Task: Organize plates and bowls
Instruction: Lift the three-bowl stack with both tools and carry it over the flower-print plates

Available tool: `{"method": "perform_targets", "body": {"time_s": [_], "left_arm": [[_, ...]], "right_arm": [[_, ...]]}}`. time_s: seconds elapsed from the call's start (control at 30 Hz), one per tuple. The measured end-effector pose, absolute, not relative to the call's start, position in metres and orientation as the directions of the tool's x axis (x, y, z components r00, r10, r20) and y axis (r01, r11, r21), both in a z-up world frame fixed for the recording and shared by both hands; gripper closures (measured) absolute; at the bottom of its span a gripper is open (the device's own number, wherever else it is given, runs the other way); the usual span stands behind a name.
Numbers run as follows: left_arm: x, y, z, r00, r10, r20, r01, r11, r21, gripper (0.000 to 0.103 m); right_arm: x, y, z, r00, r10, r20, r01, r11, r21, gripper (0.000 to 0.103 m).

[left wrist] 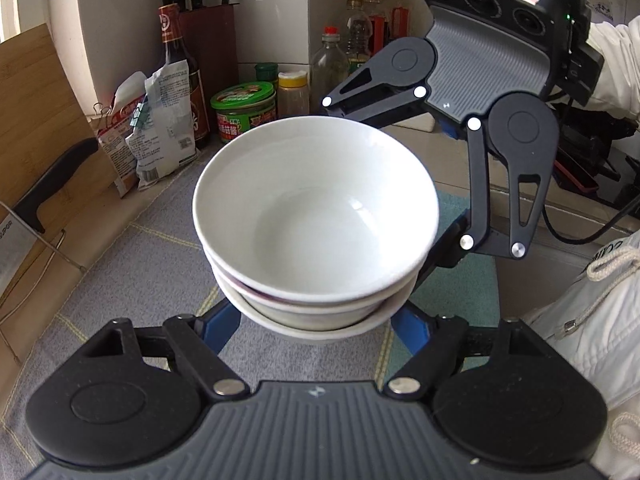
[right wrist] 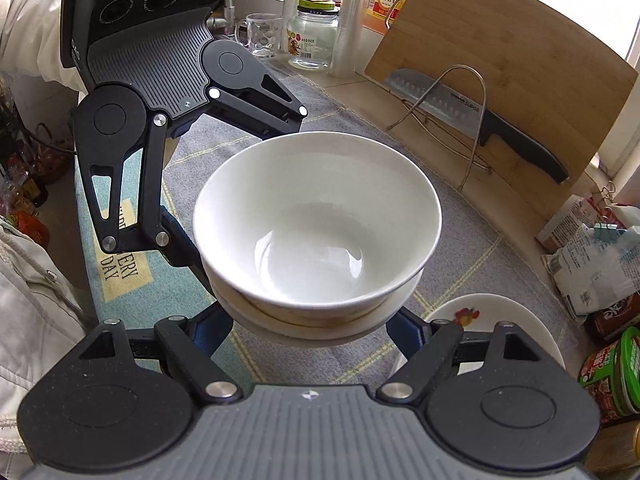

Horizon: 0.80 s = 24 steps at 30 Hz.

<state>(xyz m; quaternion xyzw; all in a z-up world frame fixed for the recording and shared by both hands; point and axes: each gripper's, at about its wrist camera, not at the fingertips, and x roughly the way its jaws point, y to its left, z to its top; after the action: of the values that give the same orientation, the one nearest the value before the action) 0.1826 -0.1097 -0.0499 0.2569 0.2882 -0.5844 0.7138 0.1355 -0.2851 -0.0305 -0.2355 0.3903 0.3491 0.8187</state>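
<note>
A stack of white bowls (left wrist: 316, 216) hangs above the cloth-covered surface (left wrist: 120, 280), grasped from opposite sides: the left hand-held gripper (left wrist: 316, 324) clasps its near side and the right hand-held gripper (right wrist: 312, 320) clasps the far side. A white plate (right wrist: 500, 320) lies on the surface just right of the stack.

"SUPOR" on knife blade (right wrist: 434, 98); "DAY" on mat (right wrist: 120, 264)

Counter surface covered by grey checked mat (right wrist: 360, 120). Bamboo cutting board (right wrist: 500, 60) stands on a wire rack (right wrist: 464, 120) behind the mat. A white plate (right wrist: 500, 312) lies on the mat's near-right part.
</note>
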Motion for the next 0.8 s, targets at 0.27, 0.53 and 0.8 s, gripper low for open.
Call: {"method": "perform_targets", "body": {"time_s": [0.27, 0.53, 0.8], "left_arm": [[0.202, -0.169, -0.053, 0.145, -0.703, -0.696, 0.987, 0.148, 0.056, 0.021], [0.213, -0.211, -0.064, 0.143, -0.695, -0.705, 0.989, 0.127, 0.076, 0.021], [0.221, -0.236, -0.077, 0.14, -0.673, -0.727, 0.989, 0.127, 0.074, 0.022]], "right_arm": [[0.141, -0.343, -0.023, 0.499, 0.342, -0.796, -0.721, 0.673, -0.163, 0.016], [0.154, -0.387, -0.034, 0.508, 0.316, -0.801, -0.694, 0.702, -0.164, 0.016], [0.16, -0.414, -0.046, 0.501, 0.311, -0.808, -0.688, 0.709, -0.154, 0.016]]}}
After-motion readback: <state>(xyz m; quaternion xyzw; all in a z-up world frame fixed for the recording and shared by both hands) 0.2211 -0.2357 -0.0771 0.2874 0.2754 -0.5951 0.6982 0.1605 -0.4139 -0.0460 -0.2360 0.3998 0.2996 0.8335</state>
